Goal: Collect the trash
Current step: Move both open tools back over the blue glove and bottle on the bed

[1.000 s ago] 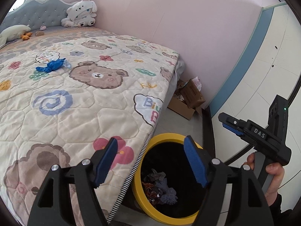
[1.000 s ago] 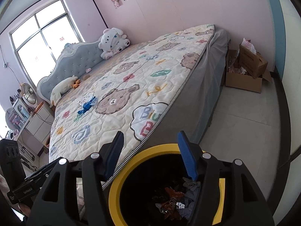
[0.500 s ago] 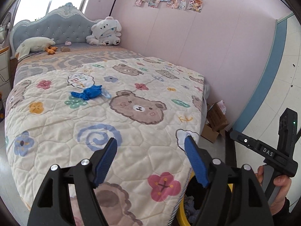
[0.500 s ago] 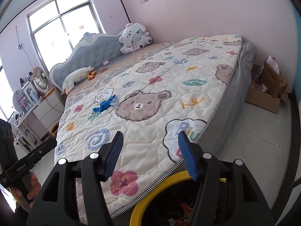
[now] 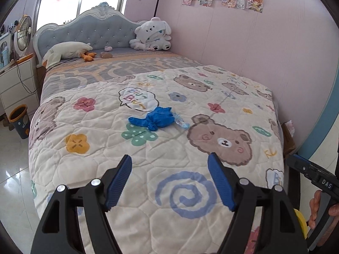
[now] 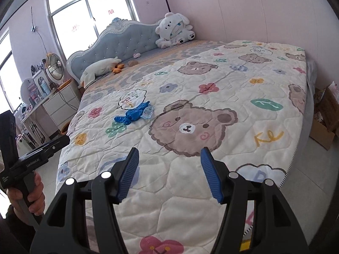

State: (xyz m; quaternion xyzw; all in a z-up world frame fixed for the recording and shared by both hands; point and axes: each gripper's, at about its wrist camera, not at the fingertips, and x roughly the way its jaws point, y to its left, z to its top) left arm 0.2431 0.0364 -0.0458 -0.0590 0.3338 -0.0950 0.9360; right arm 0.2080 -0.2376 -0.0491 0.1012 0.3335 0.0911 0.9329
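Left gripper (image 5: 169, 182) and right gripper (image 6: 168, 172) both spread wide with nothing between the blue pads, both hanging over the foot end of the quilt (image 5: 161, 154). Trash is a crumpled blue glove (image 5: 154, 118) with a clear wrapper (image 5: 181, 122) touching it, mid-bed, well ahead of both grippers. Yellow bin rim (image 5: 300, 222) peeks at the bed's near corner.
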